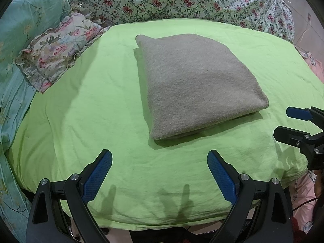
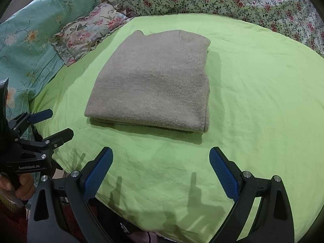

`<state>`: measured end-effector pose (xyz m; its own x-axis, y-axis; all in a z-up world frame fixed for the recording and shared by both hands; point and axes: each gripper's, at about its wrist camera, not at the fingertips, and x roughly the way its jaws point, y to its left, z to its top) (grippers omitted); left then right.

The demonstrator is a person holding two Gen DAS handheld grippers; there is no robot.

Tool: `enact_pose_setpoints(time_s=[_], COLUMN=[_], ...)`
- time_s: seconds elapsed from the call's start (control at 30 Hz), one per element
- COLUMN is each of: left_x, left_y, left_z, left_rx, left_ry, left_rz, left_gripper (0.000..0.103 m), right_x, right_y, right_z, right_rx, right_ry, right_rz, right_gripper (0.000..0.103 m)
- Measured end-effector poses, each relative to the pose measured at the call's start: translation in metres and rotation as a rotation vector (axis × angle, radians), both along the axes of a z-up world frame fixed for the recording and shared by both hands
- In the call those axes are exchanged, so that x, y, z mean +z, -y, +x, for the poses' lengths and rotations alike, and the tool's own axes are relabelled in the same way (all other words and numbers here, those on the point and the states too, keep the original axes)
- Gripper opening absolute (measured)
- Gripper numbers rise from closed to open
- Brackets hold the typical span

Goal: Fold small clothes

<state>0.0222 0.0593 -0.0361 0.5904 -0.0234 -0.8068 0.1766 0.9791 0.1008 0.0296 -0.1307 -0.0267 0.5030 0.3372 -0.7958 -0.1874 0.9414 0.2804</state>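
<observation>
We hold the left gripper [image 1: 159, 158] and right gripper [image 2: 161, 156] with jaws spread wide and empty, their blue ribbed pads above the near edge of the green sheet [image 1: 85, 101]. The grey knit garment [image 1: 194, 85] lies folded into a thick rectangle mid-sheet. Only the right view shows a hand [image 2: 18, 184] gripping the left handle. Floral bedding [image 1: 182, 0] lines the far edge.
</observation>
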Motion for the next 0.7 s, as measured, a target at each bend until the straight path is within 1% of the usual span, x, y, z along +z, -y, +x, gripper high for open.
enact_pose_setpoints(time_s=[0.7], left_x=[0.0017], left_y=[0.0033], left_z=[0.0039], left_rx=[-0.006], left_ry=[-0.001], left_rz=[-0.012], left_gripper=[0.095], right_x=[0.0021], right_y=[-0.0005], right_z=[0.0010], right_rx=[-0.003], right_ry=[-0.001], right_rz=[0.001], right_gripper=[0.096])
